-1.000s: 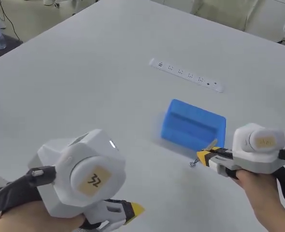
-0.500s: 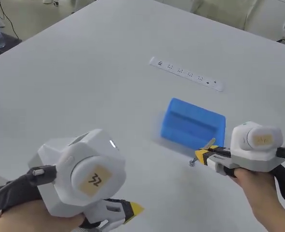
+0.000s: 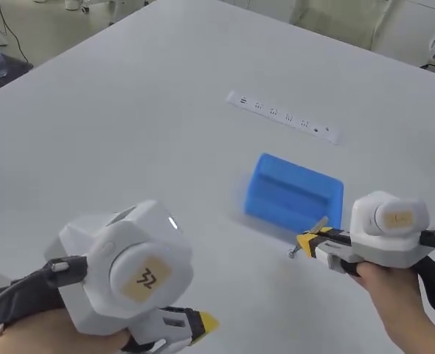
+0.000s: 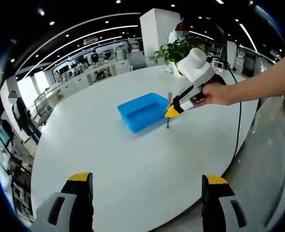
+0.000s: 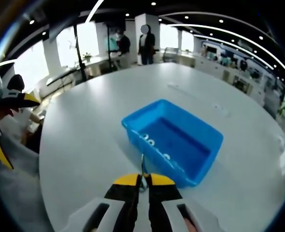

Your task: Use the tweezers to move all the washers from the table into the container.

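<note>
Currently, the right gripper (image 5: pixel 142 180) is clamped on the tweezers (image 5: pixel 142 164), whose tips point down at the table (image 3: pixel 129 110) just beside the blue container (image 3: pixel 276 206). Several washers (image 5: pixel 150 143) lie inside the container. The left gripper (image 4: pixel 147 179) hovers over the table's near edge, jaws spread wide, holding nothing.

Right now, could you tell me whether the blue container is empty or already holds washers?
Not empty: the blue container has a few small washers lying on its floor close to one wall.
</note>
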`<control>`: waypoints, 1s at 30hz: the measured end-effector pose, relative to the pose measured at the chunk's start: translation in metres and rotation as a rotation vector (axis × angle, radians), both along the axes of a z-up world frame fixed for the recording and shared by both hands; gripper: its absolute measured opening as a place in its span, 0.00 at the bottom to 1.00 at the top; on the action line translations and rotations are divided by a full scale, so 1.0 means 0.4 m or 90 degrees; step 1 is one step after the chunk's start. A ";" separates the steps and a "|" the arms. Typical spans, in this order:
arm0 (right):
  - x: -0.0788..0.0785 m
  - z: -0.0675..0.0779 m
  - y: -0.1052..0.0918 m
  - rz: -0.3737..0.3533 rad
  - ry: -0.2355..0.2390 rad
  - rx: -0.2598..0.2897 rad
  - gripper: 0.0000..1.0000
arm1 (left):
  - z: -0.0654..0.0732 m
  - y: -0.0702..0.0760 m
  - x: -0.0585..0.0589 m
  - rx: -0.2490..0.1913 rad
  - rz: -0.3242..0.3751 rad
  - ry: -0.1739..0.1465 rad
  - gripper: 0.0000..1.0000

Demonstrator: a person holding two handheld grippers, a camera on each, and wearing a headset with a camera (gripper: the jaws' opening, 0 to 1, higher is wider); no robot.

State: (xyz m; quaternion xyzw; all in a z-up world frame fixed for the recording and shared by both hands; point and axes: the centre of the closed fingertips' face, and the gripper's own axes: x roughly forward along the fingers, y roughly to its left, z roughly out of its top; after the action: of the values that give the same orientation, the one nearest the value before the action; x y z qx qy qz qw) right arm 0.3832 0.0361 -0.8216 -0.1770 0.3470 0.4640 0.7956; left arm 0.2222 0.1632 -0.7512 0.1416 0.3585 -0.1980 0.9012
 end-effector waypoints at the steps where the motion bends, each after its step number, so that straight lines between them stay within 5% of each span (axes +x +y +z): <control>1: 0.001 0.001 0.000 0.001 -0.001 -0.001 0.03 | 0.000 0.001 0.001 0.000 0.000 0.000 0.96; 30: 0.014 0.128 0.002 -0.013 -0.019 0.055 0.03 | 0.021 -0.010 0.003 0.002 -0.011 -0.012 0.97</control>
State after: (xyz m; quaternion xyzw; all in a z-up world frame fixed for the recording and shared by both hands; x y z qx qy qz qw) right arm 0.3887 0.0371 -0.7705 -0.1458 0.3169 0.4675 0.8122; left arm 0.2234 0.1591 -0.7427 0.1483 0.3495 -0.2038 0.9024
